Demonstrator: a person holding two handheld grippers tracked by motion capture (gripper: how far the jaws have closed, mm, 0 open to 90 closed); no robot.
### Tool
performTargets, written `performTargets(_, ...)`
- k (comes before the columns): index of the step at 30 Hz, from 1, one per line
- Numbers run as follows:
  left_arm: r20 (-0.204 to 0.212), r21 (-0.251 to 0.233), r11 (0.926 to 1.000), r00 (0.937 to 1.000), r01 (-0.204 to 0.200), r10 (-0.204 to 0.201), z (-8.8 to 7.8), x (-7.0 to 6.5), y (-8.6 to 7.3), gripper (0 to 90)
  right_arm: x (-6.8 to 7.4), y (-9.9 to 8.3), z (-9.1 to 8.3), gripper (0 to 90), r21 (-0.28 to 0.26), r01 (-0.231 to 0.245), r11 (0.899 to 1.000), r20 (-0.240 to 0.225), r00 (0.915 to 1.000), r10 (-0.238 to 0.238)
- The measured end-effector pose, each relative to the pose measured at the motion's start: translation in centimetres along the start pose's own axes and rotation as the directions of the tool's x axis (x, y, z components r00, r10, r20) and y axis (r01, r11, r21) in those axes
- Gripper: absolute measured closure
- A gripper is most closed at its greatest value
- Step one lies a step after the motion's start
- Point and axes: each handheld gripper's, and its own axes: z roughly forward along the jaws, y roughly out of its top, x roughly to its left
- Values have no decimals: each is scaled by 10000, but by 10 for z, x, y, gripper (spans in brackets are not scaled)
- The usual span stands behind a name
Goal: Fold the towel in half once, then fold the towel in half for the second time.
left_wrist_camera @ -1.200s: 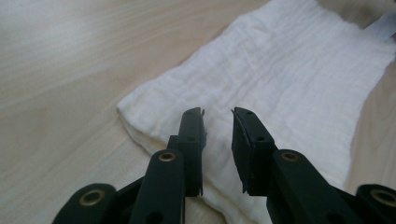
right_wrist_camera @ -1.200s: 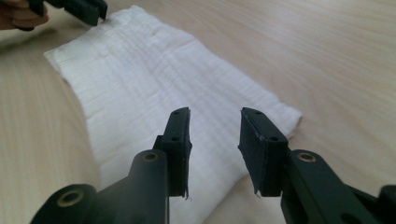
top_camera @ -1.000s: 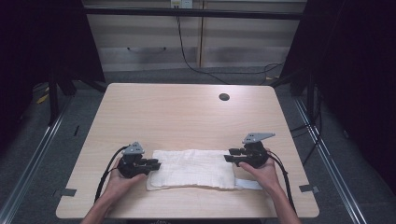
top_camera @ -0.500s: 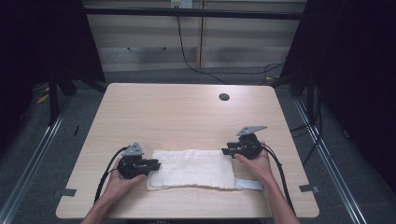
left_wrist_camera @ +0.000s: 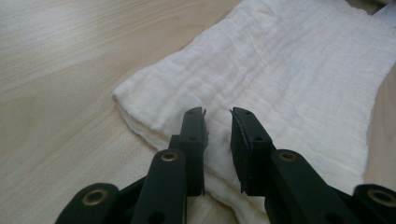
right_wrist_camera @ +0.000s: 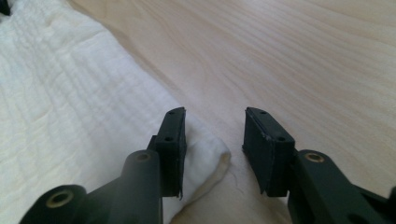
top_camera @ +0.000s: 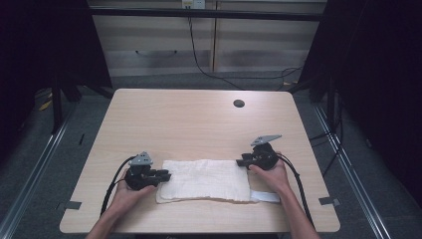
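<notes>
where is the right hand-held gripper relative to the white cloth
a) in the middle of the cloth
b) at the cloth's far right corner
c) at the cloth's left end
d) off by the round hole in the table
b: the right hand-held gripper sits at the far right corner of the white cloth, and the right gripper view shows that corner lying between its open jaws.

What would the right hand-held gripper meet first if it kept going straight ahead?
Probably the cloth's corner: it already lies between the right hand-held gripper's open jaws, with bare table beyond.
</notes>
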Motion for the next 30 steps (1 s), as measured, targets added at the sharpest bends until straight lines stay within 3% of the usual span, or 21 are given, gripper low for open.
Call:
performTargets(1,-4,10,10000,10000,6,-6,0,0,0,747,2,-1,0,698,91,248,9997,-58,9997,-247)
performTargets(5,-32,18,10000,10000,23,-23,0,0,0,747,3,-2,-2,750,151,452,9989,-192,9988,-449)
performTargets(13,-54,16,9999,9999,120,-120,0,-1,0,747,2,-8,-6,873,48,347,9994,-320,9989,-345)
performTargets(20,-91,84,9998,9998,152,-151,-1,-2,0,744,1,-9,-7,886,-50,115,9999,-389,9992,-117)
performTargets(30,123,121,9999,9999,88,-90,-5,-7,1,718,1,-8,-10,886,-156,180,9997,-504,9986,-187)
